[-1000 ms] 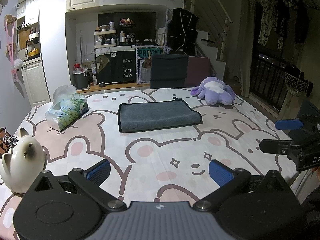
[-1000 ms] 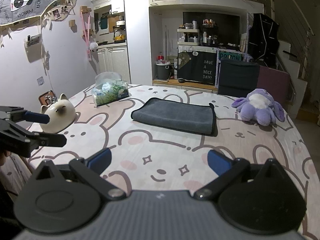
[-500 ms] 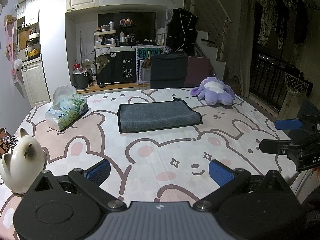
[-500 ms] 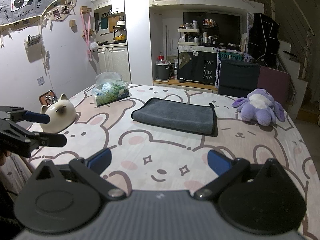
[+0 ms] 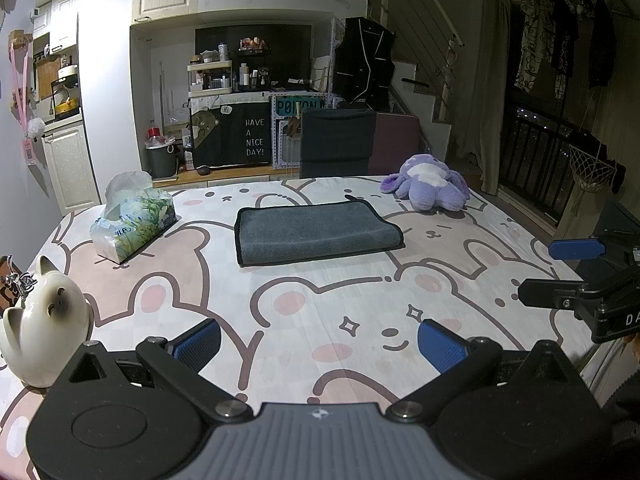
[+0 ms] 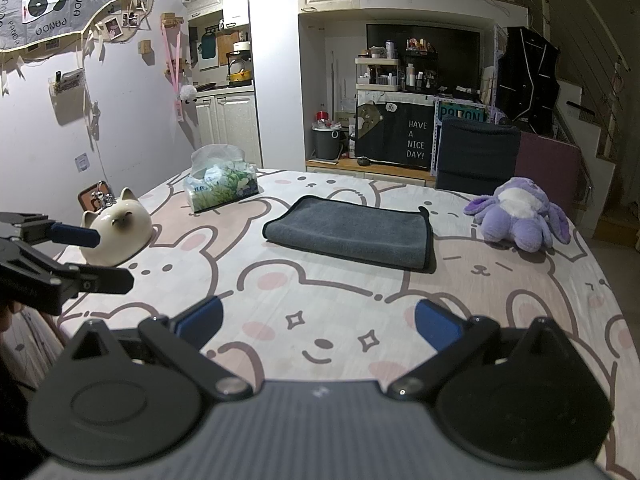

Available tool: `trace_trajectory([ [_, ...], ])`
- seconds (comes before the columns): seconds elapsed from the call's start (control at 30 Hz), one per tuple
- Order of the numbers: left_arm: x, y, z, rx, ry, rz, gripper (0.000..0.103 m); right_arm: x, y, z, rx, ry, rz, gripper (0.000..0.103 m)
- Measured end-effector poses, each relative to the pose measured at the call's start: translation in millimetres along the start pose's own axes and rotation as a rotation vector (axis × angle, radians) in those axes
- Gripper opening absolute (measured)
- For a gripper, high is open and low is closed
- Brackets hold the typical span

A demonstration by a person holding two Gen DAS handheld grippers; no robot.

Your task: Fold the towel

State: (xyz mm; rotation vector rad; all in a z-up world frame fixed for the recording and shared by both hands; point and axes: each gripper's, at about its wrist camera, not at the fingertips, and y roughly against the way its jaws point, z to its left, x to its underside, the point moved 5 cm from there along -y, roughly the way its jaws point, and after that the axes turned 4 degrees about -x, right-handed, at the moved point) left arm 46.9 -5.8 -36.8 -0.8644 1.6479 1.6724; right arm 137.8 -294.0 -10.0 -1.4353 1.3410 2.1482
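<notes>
nothing has changed over the last second: the gray towel [image 5: 318,234] lies in the same spot, and both tools hold the same pose as before. that stillness suggests the folding is either finished or paused, since the towel already sits as a neat rectangle, doubled over, with a rounded fold along one long side and dark piping along the others.

the towel rests at the middle of the tabletop, toward the far edge, well apart from both tools. the left gripper [image 5: 319,340] hovers over the near edge with its jaws spread wide and nothing between them. the right gripper [image 6: 318,322] is likewise released and empty over the near edge; in the left wrist view it shows at the right edge of the tabletop, in profile.

the towel looks like plush microfibre, soft and matte, thick enough to hold a cushioned edge. it should crease easily but may spring open a little if folded again. the tablecloth [image 5: 328,304] beneath it is smooth printed fabric with pink and brown cartoon bears, and could slide or bunch if the towel is dragged.

near the left edge stand a soft plastic tissue pack [image 5: 134,226] and a glossy ceramic cat figure [image 5: 42,342], round and hard. a fuzzy purple plush toy [image 5: 428,188] sits near the far right corner.
</notes>
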Motion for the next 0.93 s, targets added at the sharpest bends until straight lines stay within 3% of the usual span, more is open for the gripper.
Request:
trace_trajectory([
  [0.93, -1.6, 1.1, -3.2, -0.002, -0.002, -0.002, 0.103, 0.2, -0.1, 0.0, -0.001, 0.0, -0.001, 0.103],
])
